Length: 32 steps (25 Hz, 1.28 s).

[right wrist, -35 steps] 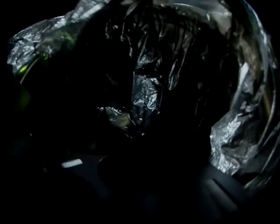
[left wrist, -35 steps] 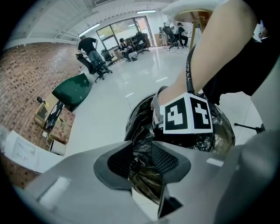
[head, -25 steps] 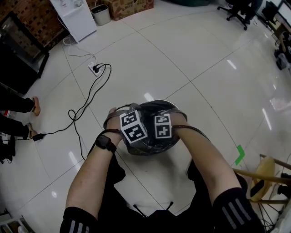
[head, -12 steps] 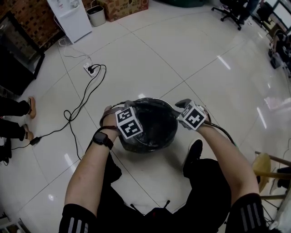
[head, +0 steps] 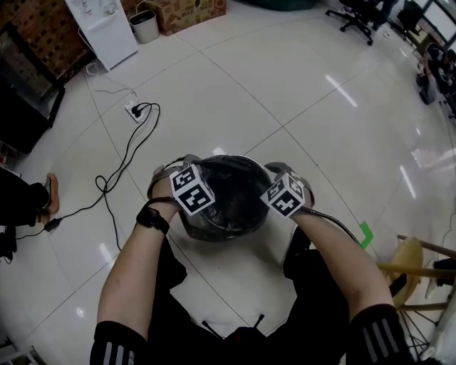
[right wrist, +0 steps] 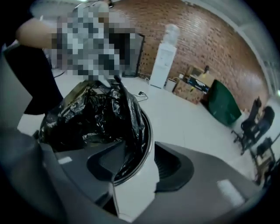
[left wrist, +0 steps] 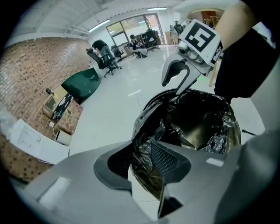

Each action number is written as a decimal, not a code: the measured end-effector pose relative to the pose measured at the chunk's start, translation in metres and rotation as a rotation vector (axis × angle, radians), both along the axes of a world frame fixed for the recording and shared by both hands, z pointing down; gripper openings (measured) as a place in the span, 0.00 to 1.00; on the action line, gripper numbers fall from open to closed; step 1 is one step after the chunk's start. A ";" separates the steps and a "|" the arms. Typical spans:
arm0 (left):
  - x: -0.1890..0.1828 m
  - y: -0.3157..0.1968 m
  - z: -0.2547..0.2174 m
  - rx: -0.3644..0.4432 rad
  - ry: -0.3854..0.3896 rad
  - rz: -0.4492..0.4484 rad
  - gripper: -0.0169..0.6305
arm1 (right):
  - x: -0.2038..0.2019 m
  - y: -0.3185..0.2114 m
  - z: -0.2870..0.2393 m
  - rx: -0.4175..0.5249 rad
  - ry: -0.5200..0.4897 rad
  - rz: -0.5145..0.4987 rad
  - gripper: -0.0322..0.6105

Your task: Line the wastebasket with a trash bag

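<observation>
The round wastebasket (head: 246, 227) stands on the floor in front of me with a black trash bag (head: 226, 194) crumpled inside it. At the left rim, my left gripper (head: 194, 171) (left wrist: 140, 159) is shut on a bunched fold of the bag (left wrist: 197, 122) just above the basket's white wall (left wrist: 141, 194). At the right rim, my right gripper (head: 279, 177) (right wrist: 138, 168) straddles the metal rim (right wrist: 150, 140) and the bag's edge (right wrist: 87, 118). Its jaws have just been opening, and a gap shows at the outer pad (right wrist: 171, 165). The left gripper view shows the right gripper (left wrist: 177, 81) across the basket.
A power strip with a black cable (head: 135, 110) lies on the tiles at the far left. A white dispenser (head: 100, 25), a small bin (head: 144, 25) and a cardboard box (head: 189, 11) line the brick wall. A wooden stool (head: 413, 264) stands at the right, and a person's foot (head: 51, 192) shows at the left.
My right gripper moved from over the basket's middle out to its right rim, rolled over, and its jaws widened. My left gripper stayed at the left rim.
</observation>
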State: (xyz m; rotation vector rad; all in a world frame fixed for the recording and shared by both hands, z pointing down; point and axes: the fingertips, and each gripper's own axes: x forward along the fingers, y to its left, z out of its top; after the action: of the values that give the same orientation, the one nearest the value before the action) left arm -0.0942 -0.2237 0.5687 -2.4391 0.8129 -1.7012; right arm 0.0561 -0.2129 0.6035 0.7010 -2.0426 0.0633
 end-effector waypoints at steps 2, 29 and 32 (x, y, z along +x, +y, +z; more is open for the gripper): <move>-0.008 -0.001 0.003 -0.008 -0.007 -0.026 0.22 | -0.010 -0.001 0.004 0.058 0.063 -0.075 0.39; -0.027 -0.028 -0.002 -0.017 0.138 -0.219 0.22 | 0.015 -0.045 -0.014 0.083 0.019 0.020 0.06; -0.029 -0.041 -0.004 -0.003 0.170 -0.245 0.22 | 0.016 -0.054 -0.013 0.015 -0.048 0.060 0.06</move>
State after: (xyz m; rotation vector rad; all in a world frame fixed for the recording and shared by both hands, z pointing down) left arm -0.1233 -0.2645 0.5646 -2.6063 1.1736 -1.5778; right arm 0.0717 -0.2671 0.5905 0.7771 -2.0699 0.1007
